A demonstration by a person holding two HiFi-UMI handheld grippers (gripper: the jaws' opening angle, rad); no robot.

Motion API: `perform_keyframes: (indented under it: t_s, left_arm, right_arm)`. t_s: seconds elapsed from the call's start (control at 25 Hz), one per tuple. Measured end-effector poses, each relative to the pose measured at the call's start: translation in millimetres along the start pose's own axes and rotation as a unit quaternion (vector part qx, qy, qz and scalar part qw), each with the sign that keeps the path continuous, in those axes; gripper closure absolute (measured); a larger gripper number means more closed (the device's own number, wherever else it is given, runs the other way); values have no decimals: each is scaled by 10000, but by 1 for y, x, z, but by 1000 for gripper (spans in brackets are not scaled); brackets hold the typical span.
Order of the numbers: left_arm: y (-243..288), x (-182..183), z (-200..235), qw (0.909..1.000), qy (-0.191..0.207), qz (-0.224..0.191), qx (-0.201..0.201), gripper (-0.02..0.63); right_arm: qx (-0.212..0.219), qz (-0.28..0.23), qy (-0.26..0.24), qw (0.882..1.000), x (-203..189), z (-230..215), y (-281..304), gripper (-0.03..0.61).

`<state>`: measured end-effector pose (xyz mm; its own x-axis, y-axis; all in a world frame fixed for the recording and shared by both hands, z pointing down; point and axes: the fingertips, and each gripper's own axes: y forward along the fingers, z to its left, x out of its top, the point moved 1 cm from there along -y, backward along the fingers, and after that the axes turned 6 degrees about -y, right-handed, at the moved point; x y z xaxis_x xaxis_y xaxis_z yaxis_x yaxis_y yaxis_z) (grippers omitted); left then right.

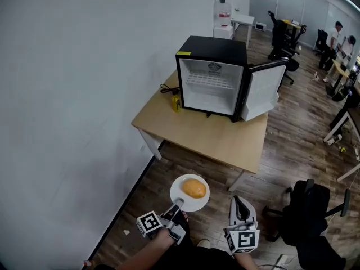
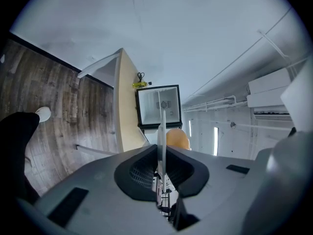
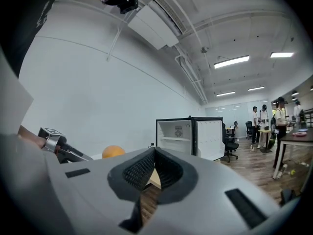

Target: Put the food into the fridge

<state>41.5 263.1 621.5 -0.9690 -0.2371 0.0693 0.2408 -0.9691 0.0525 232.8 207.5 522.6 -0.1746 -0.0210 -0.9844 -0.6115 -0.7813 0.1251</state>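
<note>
Pinched the near rim of a round white plate [image 1: 197, 205] between the fingers [image 2: 142, 169] of the left gripper [image 1: 179, 203], with a round orange-brown, bun-like food [image 1: 194, 188] resting on top. Held it out over the wood-plank floor [image 1: 292, 145], well apart from the pale wooden desk [image 1: 208, 136]. Saw the right gripper [image 1: 239, 202] alongside, fingers [image 3: 168, 169] pressed together on nothing. Found the small black fridge [image 1: 212, 48] standing on the far part of the desk, its white-lined door [image 1: 263, 89] swung wide to the right and a wire shelf [image 1: 209, 82] across the white interior.

Judged the step in hand as the carry toward the open fridge. Seemed best to hold the plate flat all the way, given a grip at one edge only and a load sitting away from that grip. Feared a slide of the round food from any roll of the wrist. Looked wise to approach square to the opening, clear of the door's edge, and to aim for the roomier space below the shelf. Deemed a firm pinch necessary until full rest of the plate on the fridge's bottom. Reckoned the free right gripper handy for steadying the door or the plate's far rim if needed
</note>
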Motion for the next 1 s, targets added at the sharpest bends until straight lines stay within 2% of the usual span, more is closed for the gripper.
perform_keyframes:
  t_s: [0.08,0.32,0.6,0.76,1.0]
  left_arm:
    - [10,8,10,9999,-73,52,87,583]
    - [50,55,-3,9995,-245,148,95,583]
    - [107,118,-29,9991,-171,365,-114,583]
    - [121,142,-32,9982,-272,491,220,583]
    - [145,167,-46,9974,-135,654,258,583]
  right_arm:
    - [-11,232,-77,9997,-4,-1,11,518]
    - [-126,97,-124,9998,10,-2,76,518]
    - [-205,136,126,9996,25,-5,166,518]
    - [-264,147,263,9992,35,-1,207,518]
    - [-276,117,237,9993,45,10,248,518]
